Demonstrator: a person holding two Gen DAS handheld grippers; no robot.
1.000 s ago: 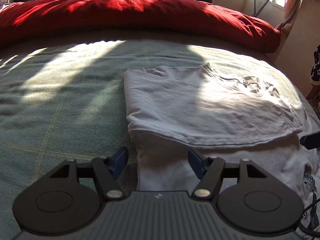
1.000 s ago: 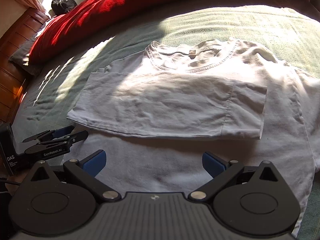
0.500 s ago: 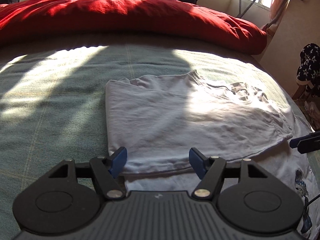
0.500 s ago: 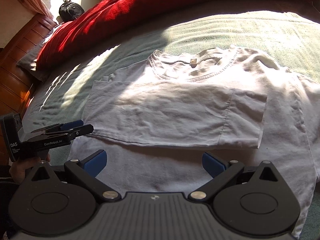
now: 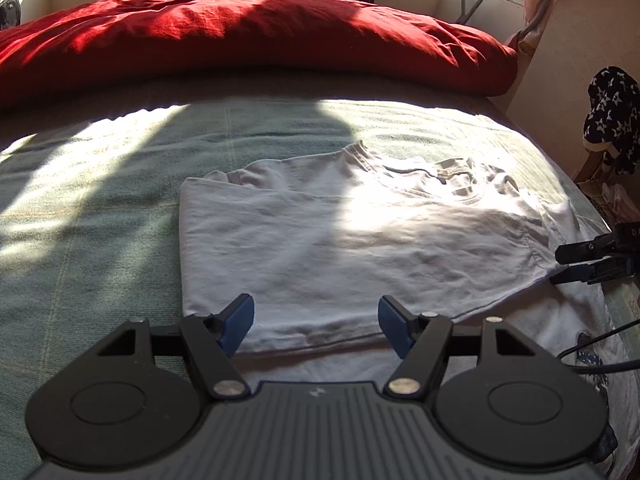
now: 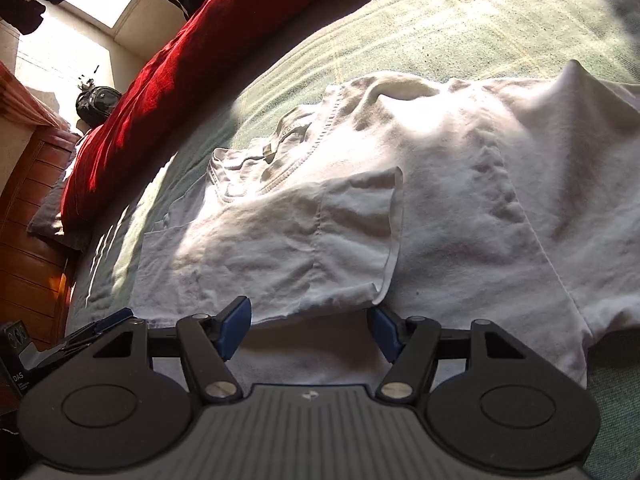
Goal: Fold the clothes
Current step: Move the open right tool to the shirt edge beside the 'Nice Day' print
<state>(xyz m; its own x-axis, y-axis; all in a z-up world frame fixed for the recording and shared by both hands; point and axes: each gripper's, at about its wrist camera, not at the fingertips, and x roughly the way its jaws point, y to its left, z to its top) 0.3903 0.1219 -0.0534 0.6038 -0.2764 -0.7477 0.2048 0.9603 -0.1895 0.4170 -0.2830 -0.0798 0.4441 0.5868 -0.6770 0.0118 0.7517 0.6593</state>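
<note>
Both hand-held grippers had crept forward and lower toward the folded hem since a second before.

My left hand-held gripper (image 5: 316,322) was released, its blue pads spread over the near edge of the folded flap of the white T-shirt (image 5: 360,240) — nothing between them. My right hand-held gripper (image 6: 310,330) was likewise released, its pads (image 6: 236,320) just beside the folded sleeve corner. The shirt lay half-folded on the green bedspread (image 5: 100,200), with the red duvet (image 5: 240,40) bunched beyond it.
</note>
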